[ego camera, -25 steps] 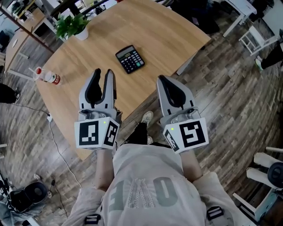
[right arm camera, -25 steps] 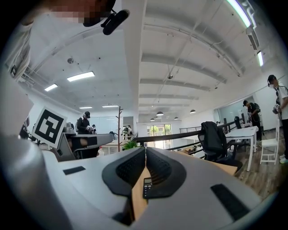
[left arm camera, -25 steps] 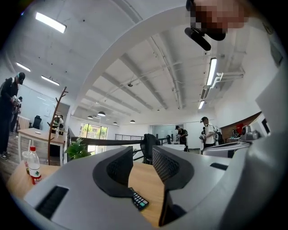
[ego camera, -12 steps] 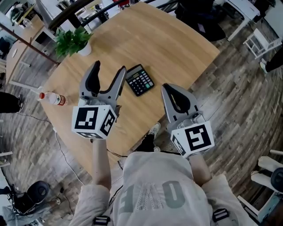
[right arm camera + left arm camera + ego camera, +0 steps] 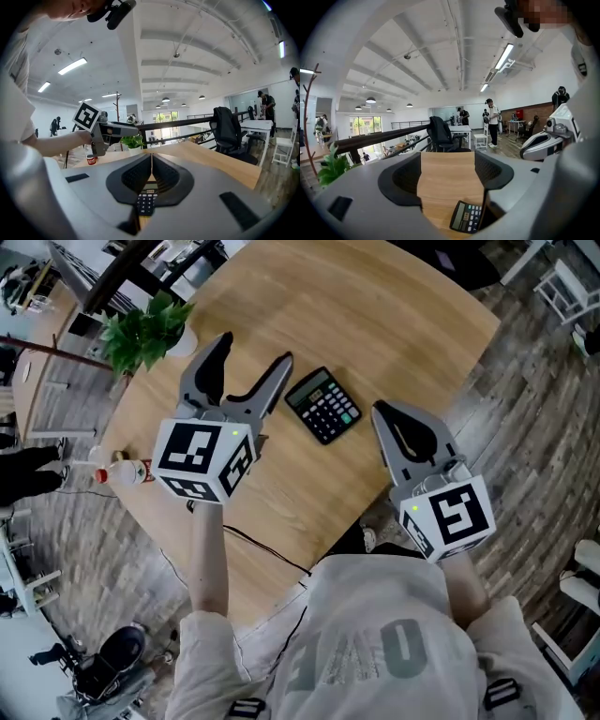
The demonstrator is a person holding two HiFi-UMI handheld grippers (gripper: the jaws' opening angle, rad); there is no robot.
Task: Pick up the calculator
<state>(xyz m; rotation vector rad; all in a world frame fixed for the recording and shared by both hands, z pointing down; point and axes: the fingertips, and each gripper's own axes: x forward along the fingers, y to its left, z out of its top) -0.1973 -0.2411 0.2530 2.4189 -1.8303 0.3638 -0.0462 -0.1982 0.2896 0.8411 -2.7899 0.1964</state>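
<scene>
The calculator (image 5: 323, 405) lies flat on the round wooden table (image 5: 394, 306), its long axis diagonal, just right of the left gripper (image 5: 253, 350), whose empty jaws are opening wide, and just left of the right gripper (image 5: 380, 410), jaws pressed together.

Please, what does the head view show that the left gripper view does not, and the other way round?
Only the head view: the bottle near the edge of the table, and the marker cube on the left gripper. Only the left gripper view: ceiling lamps, a black office chair and people standing far behind. Both: the table, the calculator on it, the plant, and the left gripper's jaws, opening with nothing between them.
</scene>
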